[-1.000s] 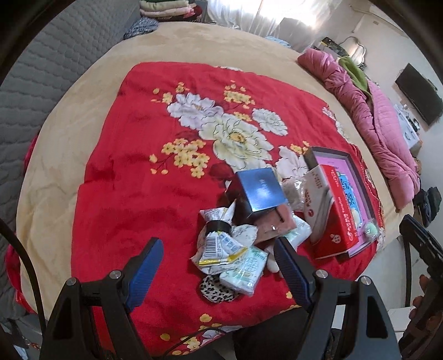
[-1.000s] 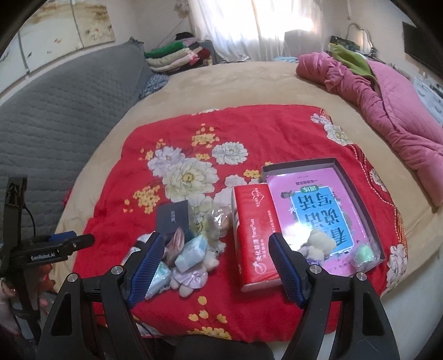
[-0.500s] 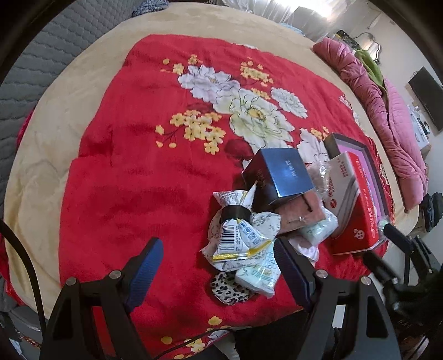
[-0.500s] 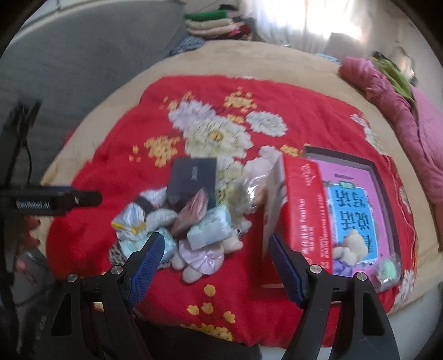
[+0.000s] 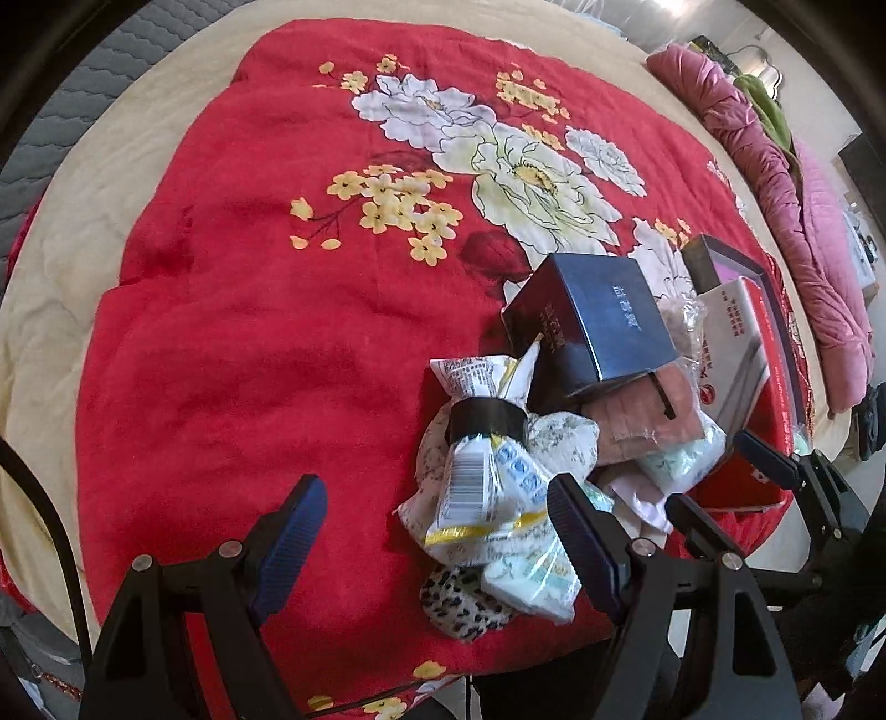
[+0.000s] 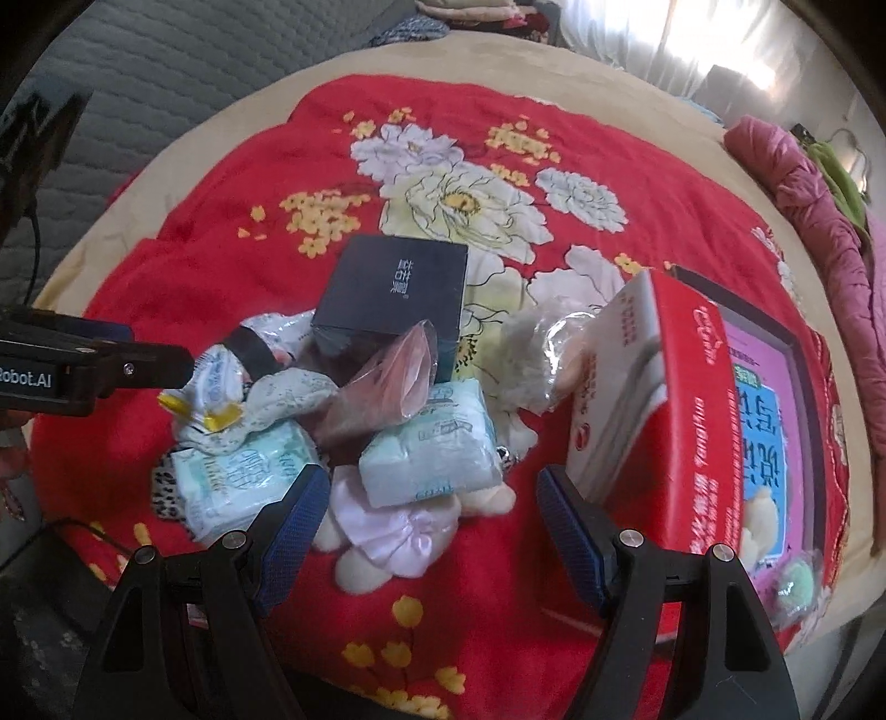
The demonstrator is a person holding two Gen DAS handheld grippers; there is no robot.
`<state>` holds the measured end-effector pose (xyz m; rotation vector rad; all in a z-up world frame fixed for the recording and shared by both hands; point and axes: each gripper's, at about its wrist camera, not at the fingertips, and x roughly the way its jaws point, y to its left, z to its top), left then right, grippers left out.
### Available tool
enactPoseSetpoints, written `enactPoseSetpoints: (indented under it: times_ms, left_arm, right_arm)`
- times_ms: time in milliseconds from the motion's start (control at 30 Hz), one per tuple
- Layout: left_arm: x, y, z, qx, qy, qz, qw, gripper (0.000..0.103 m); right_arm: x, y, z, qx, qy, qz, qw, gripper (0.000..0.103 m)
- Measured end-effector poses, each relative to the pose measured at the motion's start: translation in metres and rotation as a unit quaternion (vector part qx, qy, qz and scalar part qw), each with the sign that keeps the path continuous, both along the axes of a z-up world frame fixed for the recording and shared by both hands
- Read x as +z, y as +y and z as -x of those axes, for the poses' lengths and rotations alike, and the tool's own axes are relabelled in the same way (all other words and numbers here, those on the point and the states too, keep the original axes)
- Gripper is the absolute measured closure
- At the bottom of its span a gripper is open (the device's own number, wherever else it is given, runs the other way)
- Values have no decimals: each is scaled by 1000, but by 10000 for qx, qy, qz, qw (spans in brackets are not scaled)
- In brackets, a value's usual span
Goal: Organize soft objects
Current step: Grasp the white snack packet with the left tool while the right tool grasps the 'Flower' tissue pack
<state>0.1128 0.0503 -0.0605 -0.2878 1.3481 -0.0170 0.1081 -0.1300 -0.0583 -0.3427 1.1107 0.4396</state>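
Note:
A pile of soft things lies on the red floral blanket (image 5: 249, 343): a tied plastic bag (image 5: 487, 471), tissue packs (image 6: 432, 454) (image 6: 238, 471), a pink bagged cloth (image 6: 387, 387), a plush toy in a pink dress (image 6: 387, 526) and a leopard-print piece (image 5: 459, 603). A dark blue box (image 6: 393, 288) sits on the pile. My left gripper (image 5: 437, 531) is open, just short of the tied bag. My right gripper (image 6: 432, 520) is open over the plush toy and empty.
A red tissue box (image 6: 664, 399) leans on a pink-lined tray (image 6: 775, 387) holding a small plush and a green ball (image 6: 797, 579). A pink quilt (image 5: 803, 221) lies at the bed's right edge. Folded clothes (image 6: 470, 8) sit at the far end.
Both grippers have moved down and closer to the pile. Both stayed open and empty.

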Motion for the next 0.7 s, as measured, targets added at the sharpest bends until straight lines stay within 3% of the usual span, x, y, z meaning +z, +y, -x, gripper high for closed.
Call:
enactPoseSetpoints:
  times_ms: [300,367,433,700]
  left_arm:
    - [-24,2,-19,293,242,131,9992,22]
    - [-27,1,-23,312,276,61,9991,22]
    - [-32,-2,-28,293,344,-1,9990,22]
    - [-53,-6,-36,375,585,160,9975,23]
  right_arm:
    - [-22,7,-16,91,65,156,9998,24]
    - [-23,7,-18,93,64,114,9999,32]
    - [-26,6,-21,57,135,76,9999,48]
    - [-15,-7,-19,-47,130,-246,9996,52]
